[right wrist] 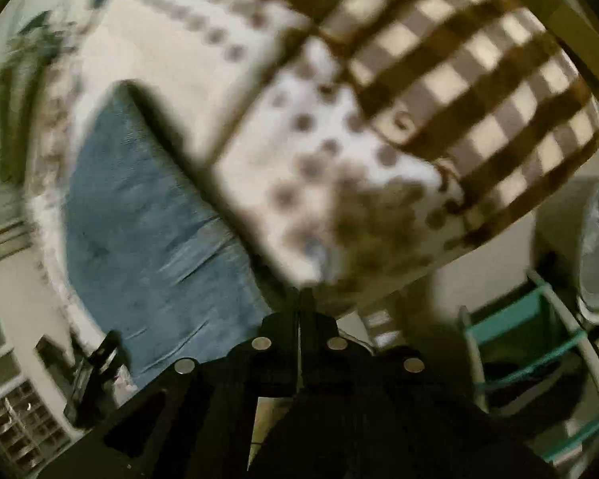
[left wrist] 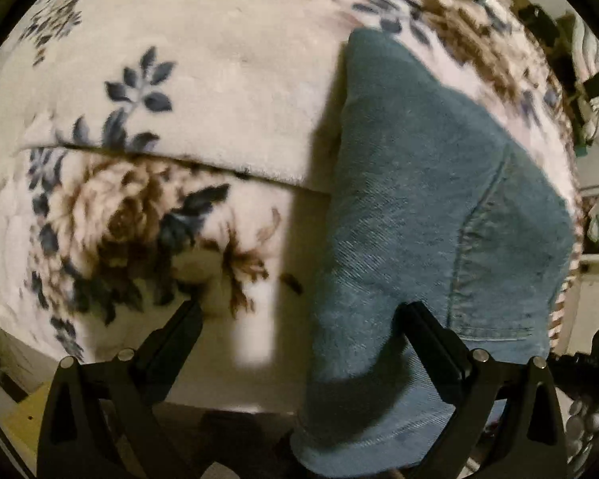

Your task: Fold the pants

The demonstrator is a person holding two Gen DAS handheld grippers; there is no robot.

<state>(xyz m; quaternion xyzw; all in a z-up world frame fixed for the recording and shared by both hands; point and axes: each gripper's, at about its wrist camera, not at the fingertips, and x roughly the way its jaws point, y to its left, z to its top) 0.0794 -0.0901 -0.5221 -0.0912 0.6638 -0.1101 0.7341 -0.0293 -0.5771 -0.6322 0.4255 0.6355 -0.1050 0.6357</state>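
Left wrist view: blue denim pants (left wrist: 411, 207) lie folded into a long strip on the floral blanket (left wrist: 219, 60), one end hanging past the blanket's near edge. Left gripper (left wrist: 299, 311) is spread wide above that end, one finger (left wrist: 431, 339) over the denim, the other over the blanket. Right wrist view, blurred: right gripper (right wrist: 303, 299) pressed together, nothing visible between its jaws, just beside the pants (right wrist: 147, 231). Checked brown blanket (right wrist: 479, 92) lies beyond.

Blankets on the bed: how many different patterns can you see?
3, though more may be hidden. A floral blanket covers most of the bed, under the jeans. A polka-dot one lies beside the jeans. A brown checked one lies over its far edge.
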